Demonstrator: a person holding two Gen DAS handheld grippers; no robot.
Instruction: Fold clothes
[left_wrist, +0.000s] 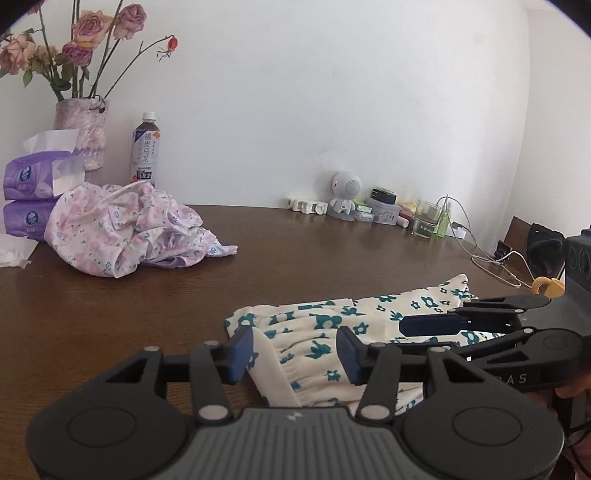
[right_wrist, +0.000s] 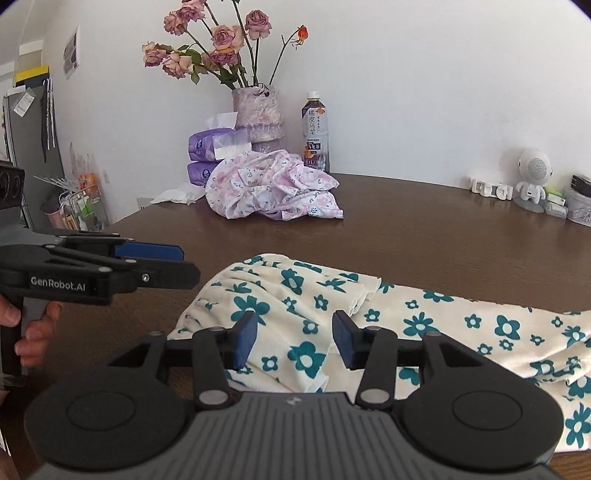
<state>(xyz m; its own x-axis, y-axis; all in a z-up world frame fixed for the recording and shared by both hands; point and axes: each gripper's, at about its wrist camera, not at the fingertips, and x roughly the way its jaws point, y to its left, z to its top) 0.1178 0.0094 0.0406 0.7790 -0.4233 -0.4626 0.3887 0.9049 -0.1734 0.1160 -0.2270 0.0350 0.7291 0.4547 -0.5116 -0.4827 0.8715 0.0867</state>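
While both grippers hover low over the cream garment with teal flowers (right_wrist: 306, 325), neither holds cloth: the left gripper (left_wrist: 295, 354) has its blue pads wide apart above the gathered waistband, and the right gripper (right_wrist: 294, 341) is also wide open, with nothing between its jaws. This garment, which looks like trousers, lies long and mostly flat on the dark wooden table (right_wrist: 424, 229), with one layer already lying over another near the waistband. Whether a fold is about to be made or was just laid down, I cannot decide from this moment.

To do a fold well here, I judge that each gripper should pinch only the thin edge, both at the same height, and the cloth should be kept stretched between them so that no wrinkles are trapped. The elastic waistband is bulky and could slip.

Beyond the teal garment, a crumpled pink floral garment (right_wrist: 273, 190) sits in a heap on the table, not folded.

Behind that heap stand purple tissue packs (right_wrist: 203, 153), a vase with dried roses (right_wrist: 256, 114), and a tea bottle (right_wrist: 316, 134) with Chinese characters; I read "橘皮乌龙". The left gripper's side shows "GenRobot.AI".
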